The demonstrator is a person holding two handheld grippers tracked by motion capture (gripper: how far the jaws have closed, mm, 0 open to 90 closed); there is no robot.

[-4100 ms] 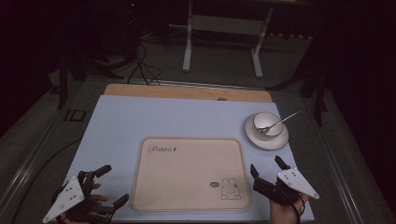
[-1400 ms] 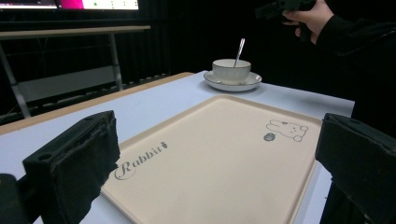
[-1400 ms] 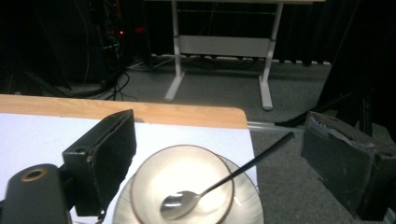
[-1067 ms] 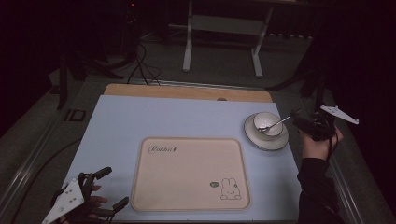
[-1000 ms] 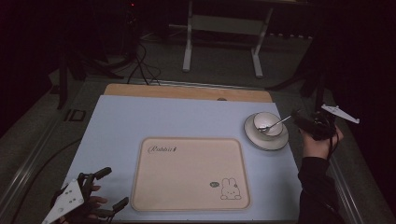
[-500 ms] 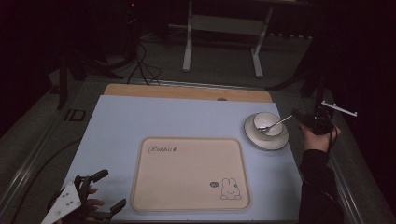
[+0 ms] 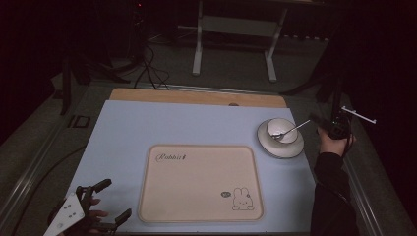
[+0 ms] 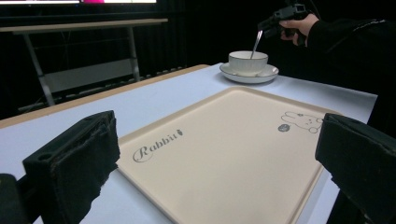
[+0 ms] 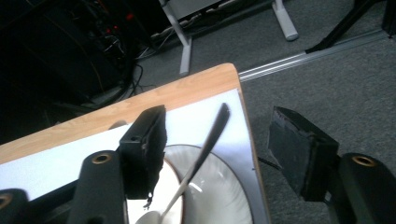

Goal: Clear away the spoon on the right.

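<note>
A white cup (image 7: 281,129) stands on a white saucer (image 7: 290,147) at the right of the table, with a metal spoon (image 7: 291,130) in it. The spoon's handle sticks out to the right. My right gripper (image 7: 318,123) hangs just past the table's right edge, open, and the spoon handle (image 9: 212,135) runs up between its jaws without touching them, closer to the left one. My left gripper (image 7: 115,199) is open at the front left corner with nothing in it. In the left gripper view, that gripper (image 8: 224,158) faces the beige tray (image 8: 224,135), with the cup (image 8: 247,60) beyond it.
A beige rabbit-print tray (image 7: 199,179) lies in the middle of the light blue mat (image 7: 162,123). A wooden strip (image 7: 196,97) edges the table's far side. Grey floor (image 9: 327,70) and a metal stand (image 7: 233,29) lie beyond.
My right gripper has risen from the table's front right to the spoon handle by the cup, drifting slightly farther right lately. The left gripper has slid a little toward the front edge.
</note>
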